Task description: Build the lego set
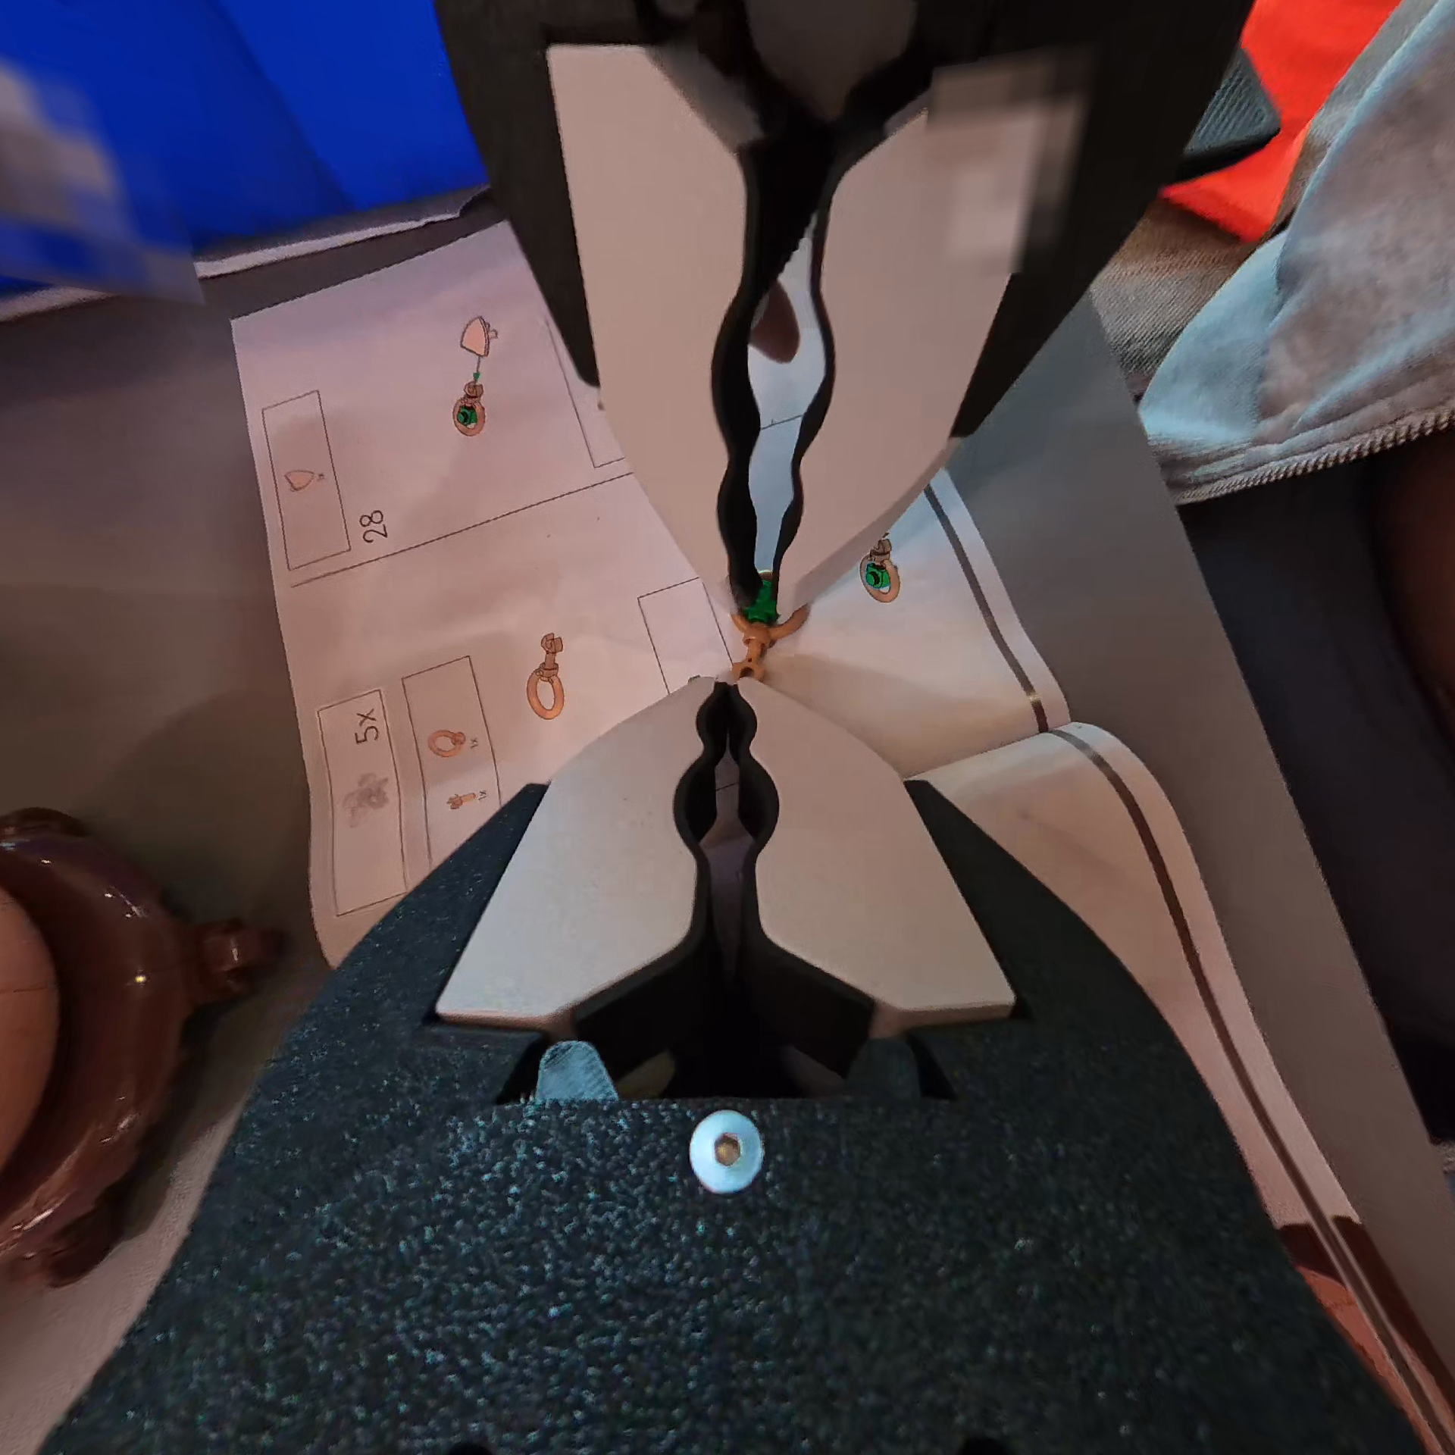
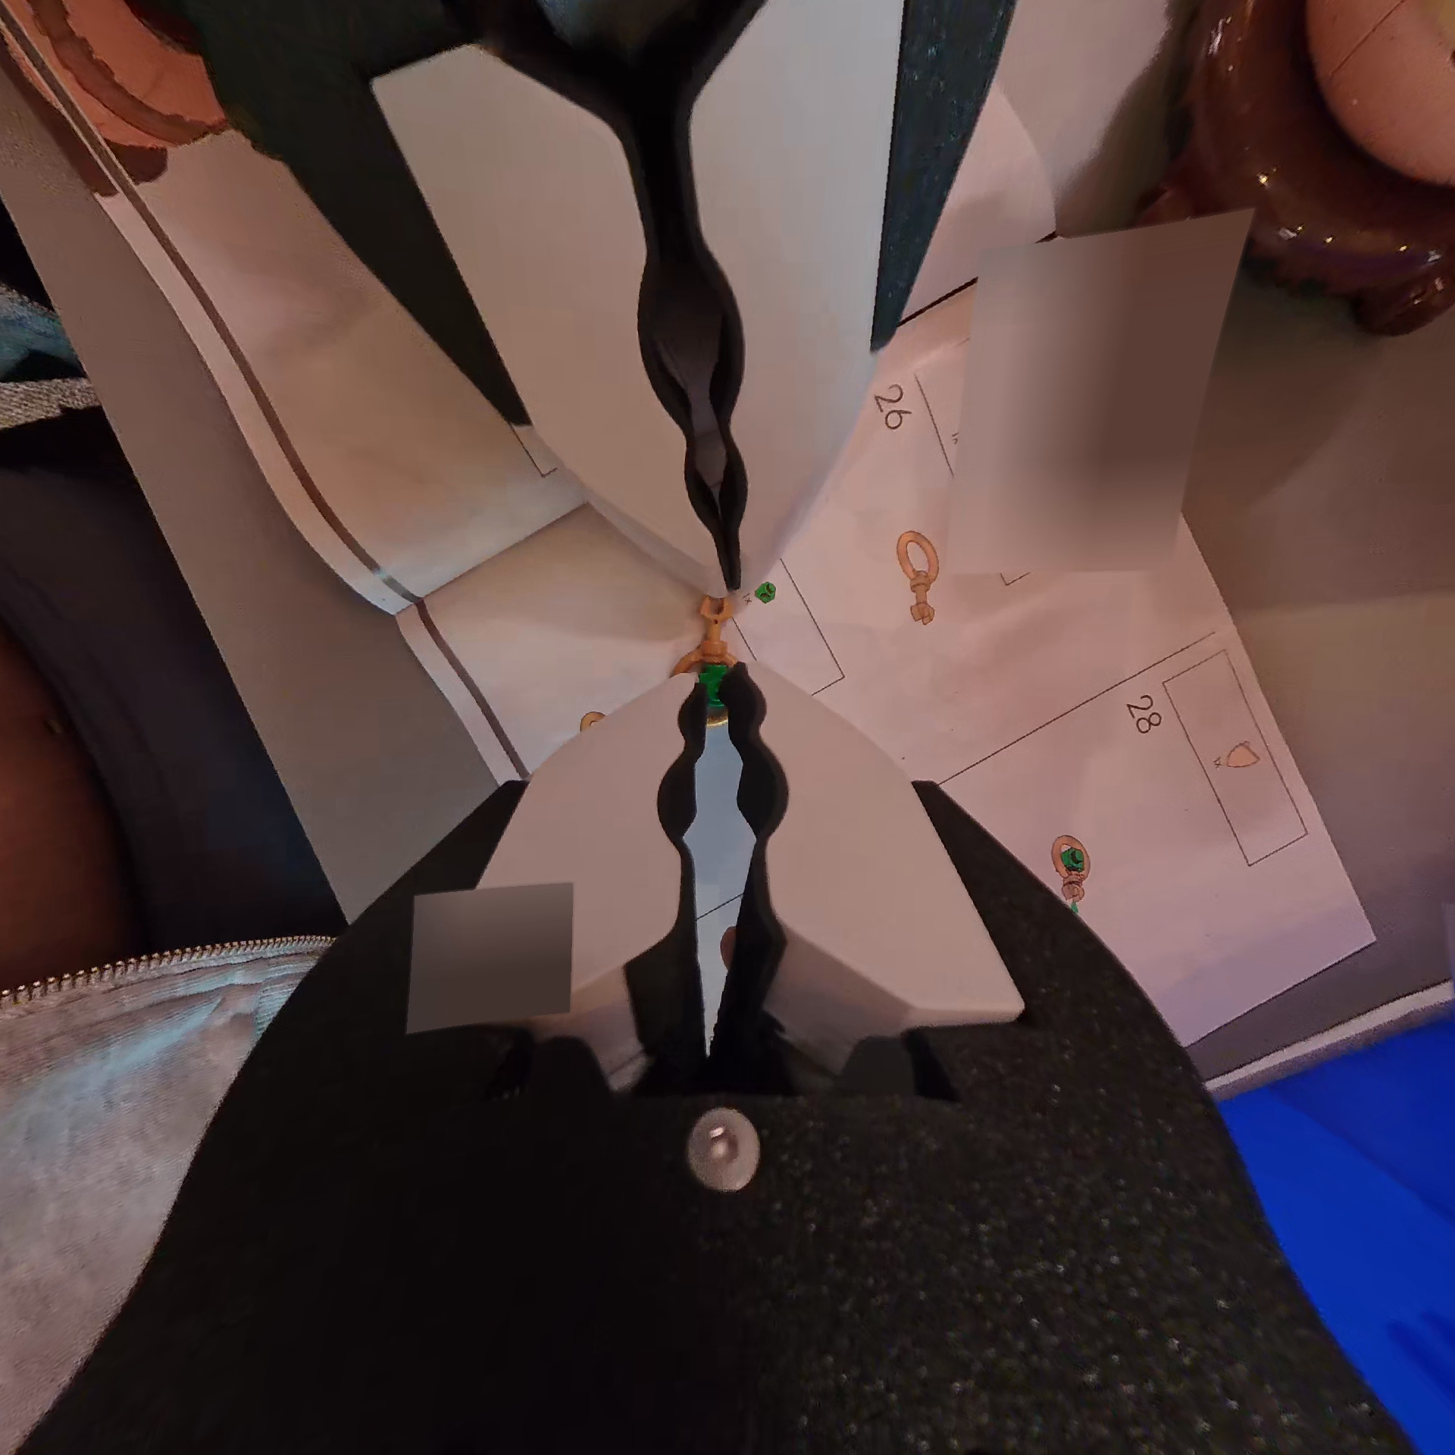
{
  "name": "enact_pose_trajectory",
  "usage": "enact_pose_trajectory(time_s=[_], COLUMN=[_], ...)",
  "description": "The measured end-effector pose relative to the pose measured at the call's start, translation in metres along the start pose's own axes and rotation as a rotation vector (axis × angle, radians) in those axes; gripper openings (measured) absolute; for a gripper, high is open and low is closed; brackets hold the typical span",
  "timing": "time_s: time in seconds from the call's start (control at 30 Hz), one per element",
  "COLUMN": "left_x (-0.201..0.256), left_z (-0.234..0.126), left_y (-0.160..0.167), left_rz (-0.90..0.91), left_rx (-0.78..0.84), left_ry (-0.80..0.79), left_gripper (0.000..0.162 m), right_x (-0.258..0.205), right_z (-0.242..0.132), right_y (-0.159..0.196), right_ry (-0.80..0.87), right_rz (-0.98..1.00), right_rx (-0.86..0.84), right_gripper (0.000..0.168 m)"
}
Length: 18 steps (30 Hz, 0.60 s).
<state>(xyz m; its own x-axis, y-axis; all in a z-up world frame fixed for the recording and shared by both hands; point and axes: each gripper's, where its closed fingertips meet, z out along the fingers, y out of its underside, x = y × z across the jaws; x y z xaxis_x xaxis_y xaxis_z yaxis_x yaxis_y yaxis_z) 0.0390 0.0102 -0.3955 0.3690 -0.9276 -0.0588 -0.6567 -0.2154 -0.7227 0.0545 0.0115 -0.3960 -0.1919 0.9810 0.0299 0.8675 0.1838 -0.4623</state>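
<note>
The two grippers meet tip to tip above the open manual [image 1: 441,551], which lies on the grey table [image 1: 118,551]. Between them is a very small tan ring piece [image 1: 757,630] with a short stem, and a green stud [image 1: 761,606] sits at the ring.

The left gripper [image 1: 728,686] has its fingers almost fully together. The end of the stem is at its tips, and it seems to pinch it, but the contact is too small to see for sure. The right gripper [image 2: 715,683] is closed to a narrow gap at the tips and holds the green stud there, with the ring just in front of it.

In my judgement, these parts are very light, hard and smooth plastic, so they will not bend, but they can slip or jump out of the jaws easily if the push is not straight. The stem is thin and could turn in the grip. It is better to hold the ring piece by the stem, close to the ring, and the stud by its flat sides, and press along one line with small force.

A brown model [image 1: 71,1023] stands at the table edge, well apart.
</note>
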Motion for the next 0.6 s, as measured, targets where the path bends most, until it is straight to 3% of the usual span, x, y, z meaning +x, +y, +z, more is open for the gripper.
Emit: enact_pose_trajectory(time_s=[0.6], left_x=[0.0009], left_z=[0.0021], left_y=[-0.0002], left_rz=[-0.042], left_rx=[0.029], left_ry=[0.029], left_gripper=[0.0], right_x=[-0.0019], right_z=[0.001], right_y=[-0.0037], right_ry=[0.006], right_rz=[0.019], right_rx=[0.034], right_gripper=[0.003])
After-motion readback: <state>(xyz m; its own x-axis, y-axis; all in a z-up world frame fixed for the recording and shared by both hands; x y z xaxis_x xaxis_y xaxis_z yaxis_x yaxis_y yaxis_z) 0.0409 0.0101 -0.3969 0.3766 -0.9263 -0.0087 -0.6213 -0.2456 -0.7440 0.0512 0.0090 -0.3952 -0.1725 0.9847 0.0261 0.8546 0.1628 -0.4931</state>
